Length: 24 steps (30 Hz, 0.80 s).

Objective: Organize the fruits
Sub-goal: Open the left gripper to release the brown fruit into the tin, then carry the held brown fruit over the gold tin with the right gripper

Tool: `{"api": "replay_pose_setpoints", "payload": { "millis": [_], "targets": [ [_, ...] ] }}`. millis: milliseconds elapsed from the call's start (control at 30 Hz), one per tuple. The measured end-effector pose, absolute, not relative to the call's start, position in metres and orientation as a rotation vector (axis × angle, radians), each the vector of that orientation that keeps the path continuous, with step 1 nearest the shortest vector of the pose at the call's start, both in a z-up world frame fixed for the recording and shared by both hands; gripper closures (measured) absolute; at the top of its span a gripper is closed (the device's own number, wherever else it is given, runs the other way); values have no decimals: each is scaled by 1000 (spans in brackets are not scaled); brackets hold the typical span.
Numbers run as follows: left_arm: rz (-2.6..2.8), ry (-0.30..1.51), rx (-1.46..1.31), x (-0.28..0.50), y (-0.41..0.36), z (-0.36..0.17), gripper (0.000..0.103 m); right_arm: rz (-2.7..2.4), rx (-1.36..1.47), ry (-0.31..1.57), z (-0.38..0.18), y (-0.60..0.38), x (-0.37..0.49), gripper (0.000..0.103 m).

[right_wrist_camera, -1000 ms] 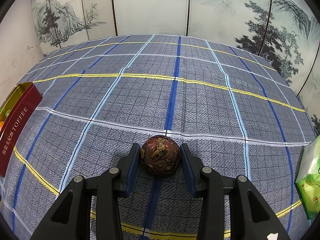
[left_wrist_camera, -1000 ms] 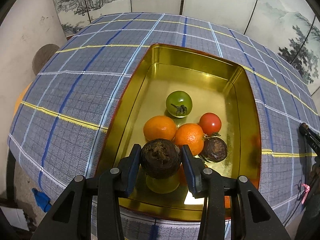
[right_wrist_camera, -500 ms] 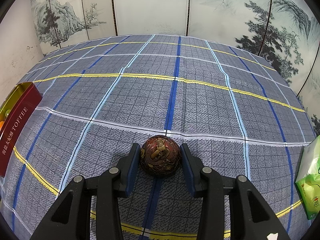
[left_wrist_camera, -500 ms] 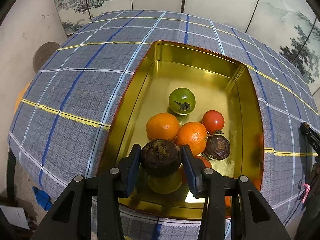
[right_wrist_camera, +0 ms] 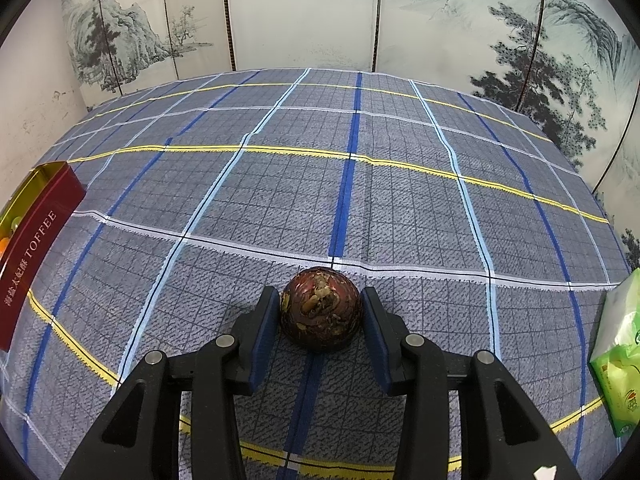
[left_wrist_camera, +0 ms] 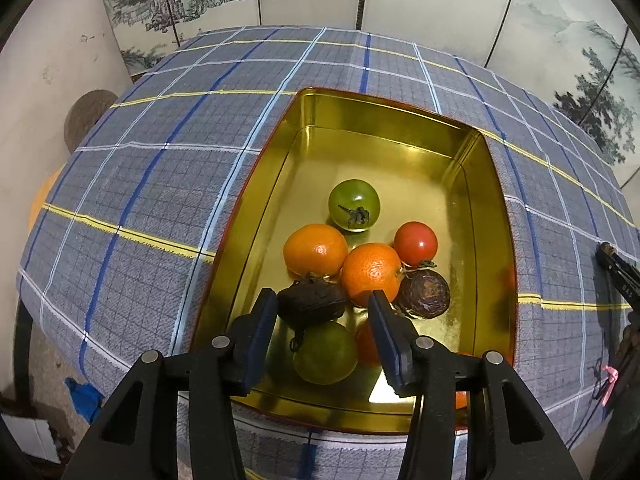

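In the left wrist view a gold tin sits on the checked cloth and holds two oranges, a red tomato, two green tomatoes and a dark purple fruit. My left gripper is open over the tin's near end. A dark brown fruit lies loose between its fingers, on the other fruit. In the right wrist view my right gripper is shut on a dark red mottled fruit that rests on the cloth.
The tin's red side marked TOFFEE shows at the far left of the right wrist view. A green packet lies at the right edge. A painted folding screen stands behind the table. The right gripper's tip shows at the left view's right edge.
My left gripper has opened and let go of the dark brown fruit, which has dropped onto the fruit in the tin. The right gripper has not moved.
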<state>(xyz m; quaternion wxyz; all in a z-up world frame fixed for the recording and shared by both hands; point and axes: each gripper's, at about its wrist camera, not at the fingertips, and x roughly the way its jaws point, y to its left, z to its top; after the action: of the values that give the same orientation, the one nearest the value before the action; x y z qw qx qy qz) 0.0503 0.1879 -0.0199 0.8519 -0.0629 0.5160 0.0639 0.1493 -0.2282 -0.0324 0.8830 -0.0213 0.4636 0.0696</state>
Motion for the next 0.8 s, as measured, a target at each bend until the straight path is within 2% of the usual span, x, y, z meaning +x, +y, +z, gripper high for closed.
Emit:
{"api": "replay_pose_setpoints", "payload": {
  "millis": [800],
  "targets": [
    [162,919,-115,24,176,7,45,132,-47,967,-31,-227,147,67]
  ]
}}
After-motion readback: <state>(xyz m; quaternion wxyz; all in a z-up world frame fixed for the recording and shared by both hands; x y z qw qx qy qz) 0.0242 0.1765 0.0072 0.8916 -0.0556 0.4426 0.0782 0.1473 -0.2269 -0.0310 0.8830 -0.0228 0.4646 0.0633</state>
